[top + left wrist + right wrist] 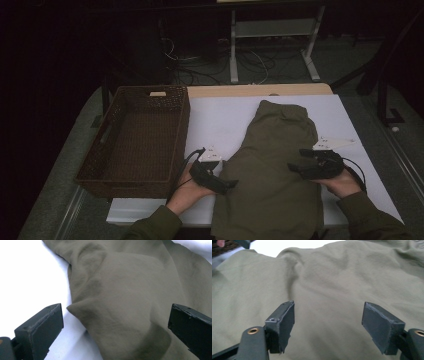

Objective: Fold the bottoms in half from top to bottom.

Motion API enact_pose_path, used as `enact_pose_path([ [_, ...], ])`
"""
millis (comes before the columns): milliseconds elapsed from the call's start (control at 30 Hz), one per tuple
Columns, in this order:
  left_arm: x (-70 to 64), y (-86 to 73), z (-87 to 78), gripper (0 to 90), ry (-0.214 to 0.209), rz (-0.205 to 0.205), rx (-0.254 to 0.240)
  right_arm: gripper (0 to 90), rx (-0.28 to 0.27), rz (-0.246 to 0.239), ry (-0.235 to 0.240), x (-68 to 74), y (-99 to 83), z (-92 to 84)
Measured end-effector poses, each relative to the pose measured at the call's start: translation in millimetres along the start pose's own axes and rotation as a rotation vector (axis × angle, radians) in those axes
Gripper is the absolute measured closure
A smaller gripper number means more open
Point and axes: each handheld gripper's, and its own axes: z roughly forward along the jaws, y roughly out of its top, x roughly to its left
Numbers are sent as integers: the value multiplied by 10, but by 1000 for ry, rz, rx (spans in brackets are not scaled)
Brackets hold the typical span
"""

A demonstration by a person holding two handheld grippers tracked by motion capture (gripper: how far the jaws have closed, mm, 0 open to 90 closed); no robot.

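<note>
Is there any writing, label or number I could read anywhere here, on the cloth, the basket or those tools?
No text can be read.
Olive-green cloth garment: plain, no print or tag visible.
Dark brown woven wicker basket: a pale tag sits at its far rim, too small to read.
Grey three-cornered plates on the tools: tiny dark marks, too blurred to read.

Olive garment (125, 297) fills center and right of frame on white table (27, 277), folded corner at lower center between the left gripper (115, 325) wide-apart jaws.
</note>
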Motion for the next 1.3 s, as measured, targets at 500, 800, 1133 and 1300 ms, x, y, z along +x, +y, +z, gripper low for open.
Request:
enact_pose_path([
  [500,35,-10,-14,0,4,-17,-10,363,31,50,-50,-282,115,99],
  [800,54,-14,-25,0,10,-24,-16,457,30,78,-106,-514,234,158],
  [1133,60,-11,-27,0,15,-24,-19,540,27,122,-174,-822,328,241],
  [1300,58,-10,-28,0,15,-23,-19,578,35,139,-210,-989,379,302],
])
